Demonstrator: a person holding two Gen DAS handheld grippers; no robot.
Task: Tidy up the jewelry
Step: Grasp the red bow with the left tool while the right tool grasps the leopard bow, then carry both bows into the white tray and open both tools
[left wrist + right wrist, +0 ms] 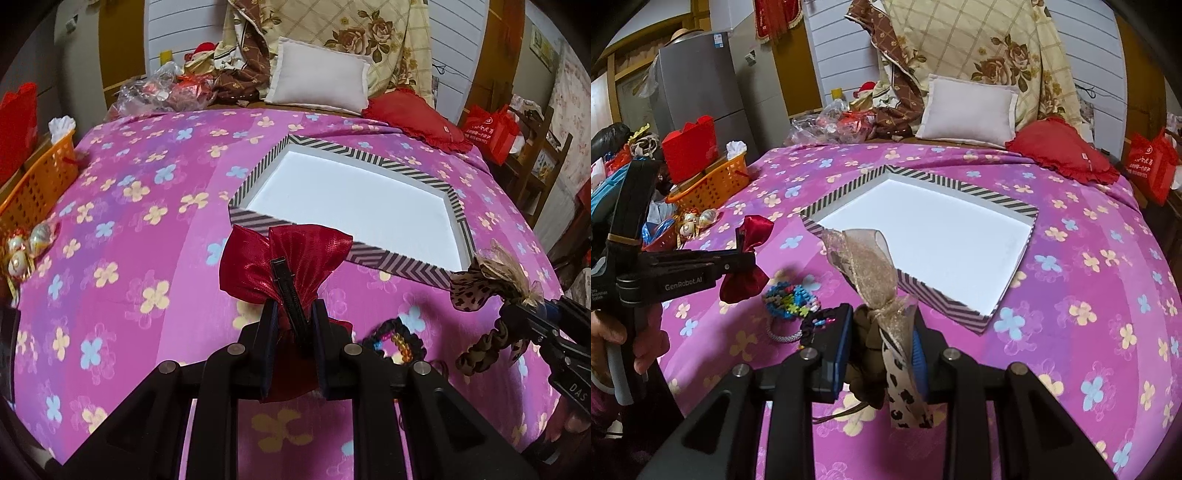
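While clamped in each claw, red bow (280,266) clip apparently upright, leopard bow (882,295) likewise.

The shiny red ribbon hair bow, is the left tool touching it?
Touching. The left wrist view shows the left tool squeezing the shiny red ribbon hair bow at its black clip.

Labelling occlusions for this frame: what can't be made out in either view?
- Left wrist: red bow's lower half, behind the left tool.
- Left wrist: bracelets blurred, partly behind the tool frame.
- Right wrist: leopard bow's clip, hidden by the right tool.
- Box floor: overexposed white.
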